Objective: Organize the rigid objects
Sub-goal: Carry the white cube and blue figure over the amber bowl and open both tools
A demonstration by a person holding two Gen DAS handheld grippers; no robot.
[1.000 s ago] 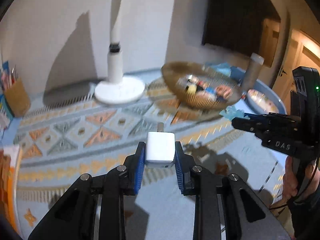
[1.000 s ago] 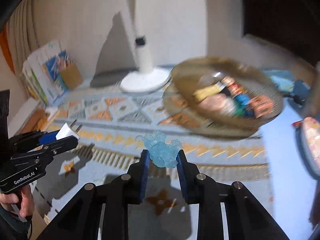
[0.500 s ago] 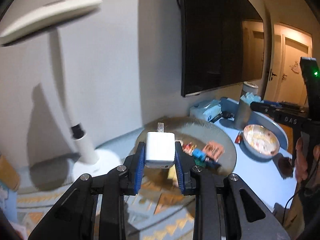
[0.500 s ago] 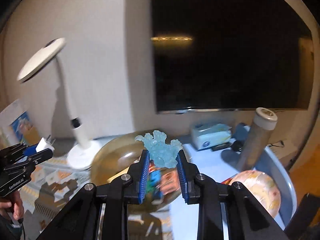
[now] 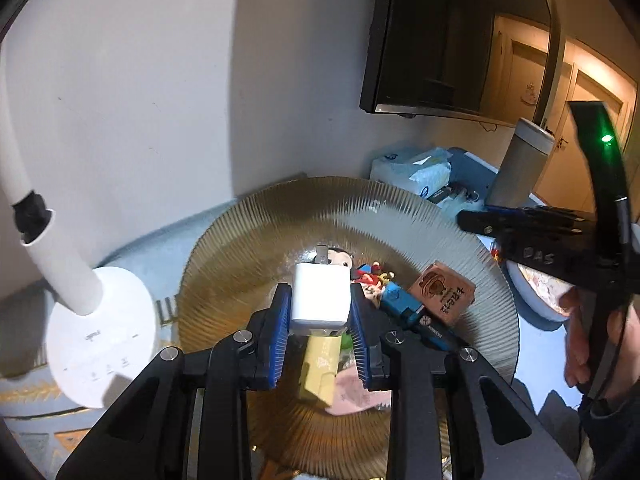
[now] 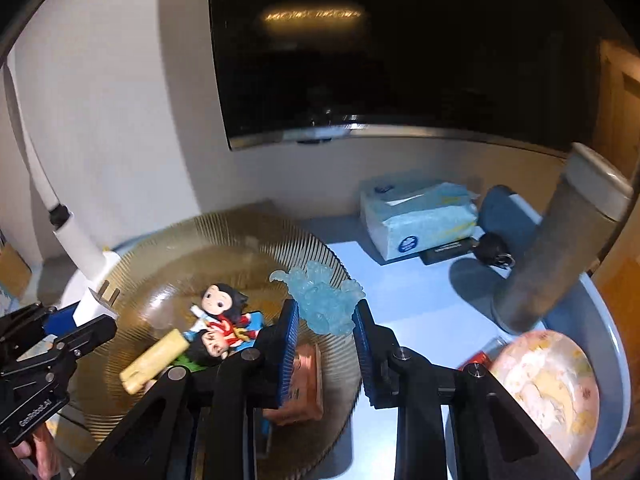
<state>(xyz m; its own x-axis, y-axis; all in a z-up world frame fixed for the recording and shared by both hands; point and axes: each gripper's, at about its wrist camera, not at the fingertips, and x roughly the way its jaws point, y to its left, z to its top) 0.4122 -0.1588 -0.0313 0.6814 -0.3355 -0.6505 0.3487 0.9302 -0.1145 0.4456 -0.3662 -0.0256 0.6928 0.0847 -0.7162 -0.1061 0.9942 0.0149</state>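
Observation:
My left gripper [image 5: 319,307] is shut on a white plug adapter [image 5: 319,297] and holds it above the ribbed amber glass bowl [image 5: 400,216]. My right gripper [image 6: 326,314] is shut on a pale blue translucent figure [image 6: 322,298] over the bowl's [image 6: 168,244] right rim. The bowl holds a small doll figure [image 6: 222,312], a yellow block [image 6: 154,360], a brown box [image 5: 444,294] and a blue toy [image 5: 400,300]. The left gripper with the adapter [image 6: 96,304] shows at the left of the right wrist view. The right gripper's body [image 5: 532,236] shows at the right of the left wrist view.
A white desk lamp [image 5: 96,332] stands left of the bowl. A tissue pack [image 6: 420,212], a grey cylinder tumbler [image 6: 552,248], a patterned bowl [image 6: 548,384] and dark keys [image 6: 492,248] lie on the blue table at the right. A dark TV [image 6: 400,48] hangs on the wall.
Both grippers have moved forward and tipped down over the amber bowl, each still holding its object. The bowl now lies directly below them.

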